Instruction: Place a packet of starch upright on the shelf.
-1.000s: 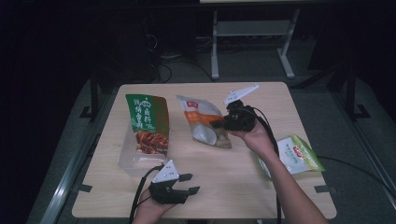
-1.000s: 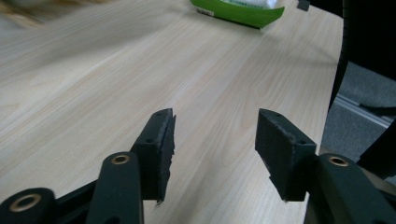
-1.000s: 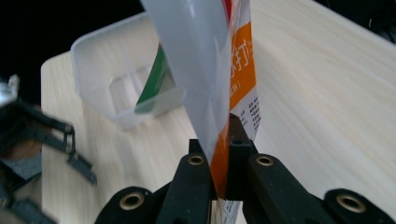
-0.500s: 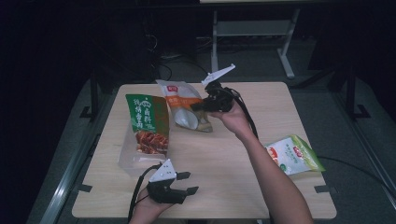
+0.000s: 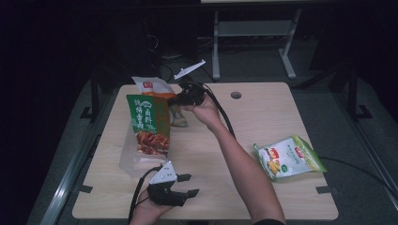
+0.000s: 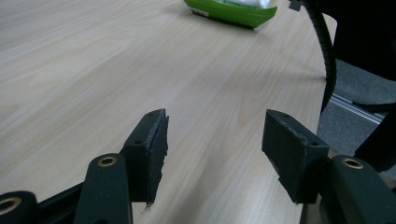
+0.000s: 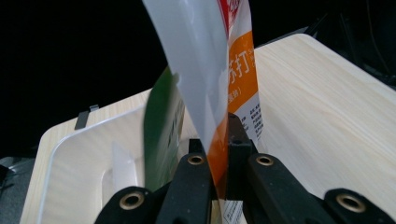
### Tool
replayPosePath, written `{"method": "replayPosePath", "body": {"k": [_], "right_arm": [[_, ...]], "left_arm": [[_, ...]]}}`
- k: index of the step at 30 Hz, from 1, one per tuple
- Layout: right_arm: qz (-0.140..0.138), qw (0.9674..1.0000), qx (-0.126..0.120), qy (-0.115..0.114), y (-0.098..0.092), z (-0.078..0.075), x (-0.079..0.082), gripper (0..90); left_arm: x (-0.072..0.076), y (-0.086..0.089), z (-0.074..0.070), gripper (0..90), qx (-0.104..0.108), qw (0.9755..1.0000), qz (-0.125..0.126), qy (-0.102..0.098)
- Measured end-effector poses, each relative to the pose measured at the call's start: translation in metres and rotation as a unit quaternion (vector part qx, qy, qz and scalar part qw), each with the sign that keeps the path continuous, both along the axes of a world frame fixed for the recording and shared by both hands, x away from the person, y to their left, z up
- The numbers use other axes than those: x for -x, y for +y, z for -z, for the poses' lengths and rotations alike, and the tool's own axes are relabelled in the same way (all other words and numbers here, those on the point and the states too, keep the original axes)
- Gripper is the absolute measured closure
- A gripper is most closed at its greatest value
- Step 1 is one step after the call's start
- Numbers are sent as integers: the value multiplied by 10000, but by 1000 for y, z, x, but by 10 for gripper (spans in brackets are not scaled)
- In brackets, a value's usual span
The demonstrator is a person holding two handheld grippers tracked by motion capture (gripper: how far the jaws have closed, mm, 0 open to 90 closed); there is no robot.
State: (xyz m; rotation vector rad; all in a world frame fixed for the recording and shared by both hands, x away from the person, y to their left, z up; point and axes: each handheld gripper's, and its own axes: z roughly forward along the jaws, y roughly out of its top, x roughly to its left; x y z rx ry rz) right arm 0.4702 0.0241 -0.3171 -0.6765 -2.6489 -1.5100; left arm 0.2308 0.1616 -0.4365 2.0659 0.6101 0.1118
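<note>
Outstretched, right tool [image 5: 176,100] pinches orange packet [image 5: 157,89] aloft.

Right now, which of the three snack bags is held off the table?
The orange and white bag, clamped in the right hand-held gripper. The dark green bag stands in the clear box; the light green bag lies flat.

Light wood-grain desk [image 6: 93,70]: smooth, matt laminate finish. Orange-and-white glossy plastic-film snack bag [image 7: 219,60]: silvery, reflective inner face. Green glossy film pouch [image 5: 149,123], just beside the orange bag: printed and shiny. Clear plastic tray [image 7: 79,172]: smooth, translucent. Left gripper [image 6: 212,154]: matt black plastic, fingers [image 6: 156,144] faced with rough, worn-edged black foam pads.
</note>
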Motion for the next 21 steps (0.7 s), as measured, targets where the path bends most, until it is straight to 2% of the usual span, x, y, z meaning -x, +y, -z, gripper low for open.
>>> {"method": "replayPosePath", "body": {"k": [3,10,13,16,20,21], "right_arm": [[-21,9999,-35,102,13,10,-5,900],[-71,9996,-74,248,40,27,-10,900],[-78,9993,-200,306,46,33,-13,899],[-41,9984,-343,445,52,46,-18,899],[-22,9988,-245,430,59,57,-19,898],[-23,9990,-156,415,64,64,-18,898]], "left_arm": [[2,-2,0,403,36,10000,-2,41],[2,1,-2,403,44,10000,-14,-37],[2,0,-1,403,122,9999,-51,36],[2,-1,-1,403,56,10000,-21,6],[1,2,-2,403,68,10000,-46,-9],[1,2,-2,403,105,9999,-57,-5]]}}
